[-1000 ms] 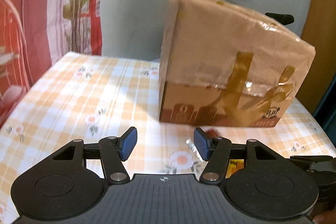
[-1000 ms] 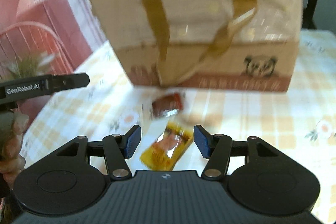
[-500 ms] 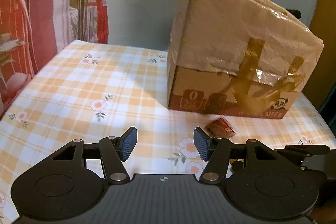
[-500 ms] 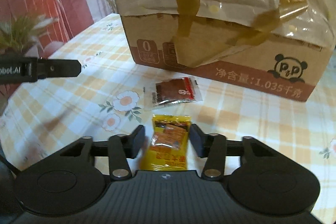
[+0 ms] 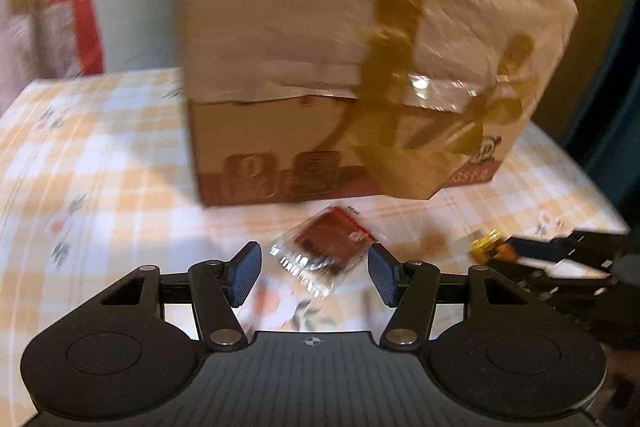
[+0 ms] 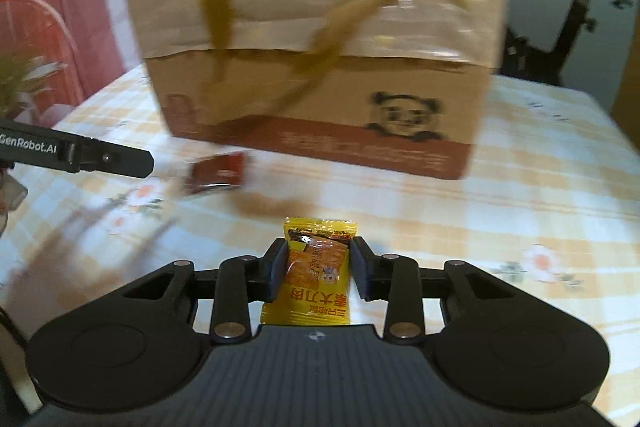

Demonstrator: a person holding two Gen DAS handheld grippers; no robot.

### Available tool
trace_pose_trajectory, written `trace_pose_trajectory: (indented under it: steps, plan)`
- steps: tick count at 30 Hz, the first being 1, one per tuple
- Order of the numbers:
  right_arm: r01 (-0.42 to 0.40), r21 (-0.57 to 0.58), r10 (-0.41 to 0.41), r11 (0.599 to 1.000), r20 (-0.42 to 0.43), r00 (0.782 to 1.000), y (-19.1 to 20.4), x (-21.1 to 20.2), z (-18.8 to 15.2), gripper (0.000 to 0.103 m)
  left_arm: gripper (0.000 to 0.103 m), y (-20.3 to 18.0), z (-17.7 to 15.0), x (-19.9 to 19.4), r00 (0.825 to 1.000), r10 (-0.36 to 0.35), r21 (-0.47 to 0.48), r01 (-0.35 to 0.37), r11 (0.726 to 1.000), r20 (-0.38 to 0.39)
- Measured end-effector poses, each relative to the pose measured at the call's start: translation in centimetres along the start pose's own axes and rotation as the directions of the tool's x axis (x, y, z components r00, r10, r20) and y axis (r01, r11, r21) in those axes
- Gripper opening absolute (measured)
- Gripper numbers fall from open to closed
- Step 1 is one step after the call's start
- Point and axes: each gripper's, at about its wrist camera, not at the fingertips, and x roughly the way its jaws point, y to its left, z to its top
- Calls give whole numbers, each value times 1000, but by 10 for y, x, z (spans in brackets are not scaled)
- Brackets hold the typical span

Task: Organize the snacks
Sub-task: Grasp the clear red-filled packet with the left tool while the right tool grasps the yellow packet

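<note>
A red snack packet (image 5: pixel 332 243) in clear wrap lies on the checked tablecloth (image 5: pixel 100 167), in front of a taped cardboard box (image 5: pixel 320 47). My left gripper (image 5: pixel 314 275) stands open around its near end, and the blue pads do not press it. In the right wrist view, my right gripper (image 6: pixel 318 269) is shut on a yellow snack packet (image 6: pixel 320 239), with the pads squeezing both its sides. The red packet (image 6: pixel 218 173) shows to the left there, next to a left gripper finger (image 6: pixel 108 157). The yellow packet (image 5: pixel 490 249) also appears at the right of the left wrist view.
The panda-printed box (image 6: pixel 320 67) fills the middle of the table. An exercise bike (image 6: pixel 580 7) stands behind the table's far right. A plant (image 6: pixel 20 79) and a red-and-pink curtain (image 5: pixel 60 7) are at the left. The table's right edge (image 5: pixel 580 179) is close.
My left gripper moved forward and down until the red packet lay between its fingers. The right gripper's jaws closed onto the yellow packet.
</note>
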Motion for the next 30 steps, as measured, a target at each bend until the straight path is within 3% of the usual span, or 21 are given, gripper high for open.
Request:
trace_pose_trajectory:
  steps: [3, 7, 16, 23, 30]
  plan:
    - [29, 12, -29, 1000, 27, 999, -14, -4, -5, 36, 61, -8, 5, 17, 1000, -2, 36, 2, 999, -16]
    - [2, 34, -4, 999, 64, 998, -25, -8, -13, 36, 61, -12, 11, 33, 1000, -5, 52, 6, 999, -25]
    - [-8, 28, 6, 1000, 68, 998, -22, -6, -12, 36, 62, -13, 20, 56, 999, -9, 60, 11, 998, -32]
    - [-10, 28, 8, 1000, 68, 998, -23, -5, -12, 36, 62, -17, 5, 44, 999, -30, 44, 32, 999, -31]
    - [-9, 25, 8, 1000, 67, 998, -22, -4, -11, 36, 62, -33, -15, 30, 999, 5, 81, -2, 997, -39]
